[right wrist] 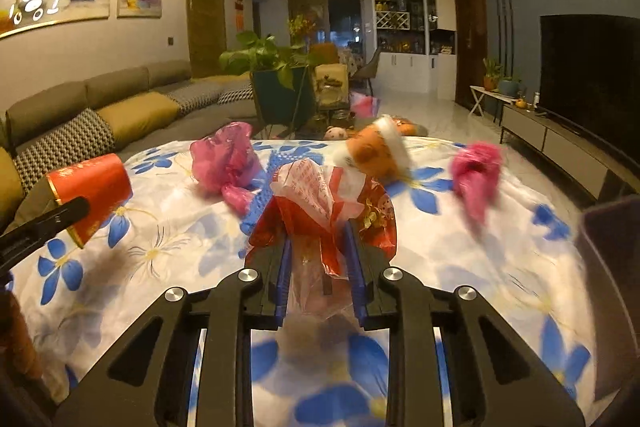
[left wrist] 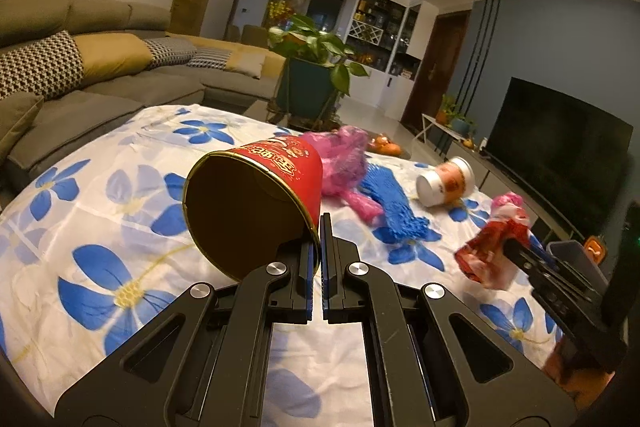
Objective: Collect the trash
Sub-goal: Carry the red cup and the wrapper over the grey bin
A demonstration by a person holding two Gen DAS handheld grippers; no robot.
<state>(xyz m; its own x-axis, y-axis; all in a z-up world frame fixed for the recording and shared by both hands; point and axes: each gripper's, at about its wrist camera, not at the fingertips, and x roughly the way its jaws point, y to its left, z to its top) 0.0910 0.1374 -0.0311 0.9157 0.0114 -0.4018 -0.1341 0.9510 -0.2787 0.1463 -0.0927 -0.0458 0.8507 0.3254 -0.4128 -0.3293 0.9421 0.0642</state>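
Both pieces of trash are held clear of the flowered worktop (left wrist: 120, 211), seemingly for carrying off: the left tool (left wrist: 321, 227) pinches the red paper cup (left wrist: 256, 203) by its rim at 12 o'clock, while the right tool (right wrist: 318, 227) clamps a crumpled red wrapper (right wrist: 320, 203) between its fingers.

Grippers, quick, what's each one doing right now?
Left gripper: closed on the red cup's rim.
Right gripper: closed on a red wrapper.

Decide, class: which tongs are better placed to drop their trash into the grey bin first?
Right. The right tongs, shut on the red wrapper, hang just beside the grey bin; the left tongs, pinching the red cup, sit farther away.
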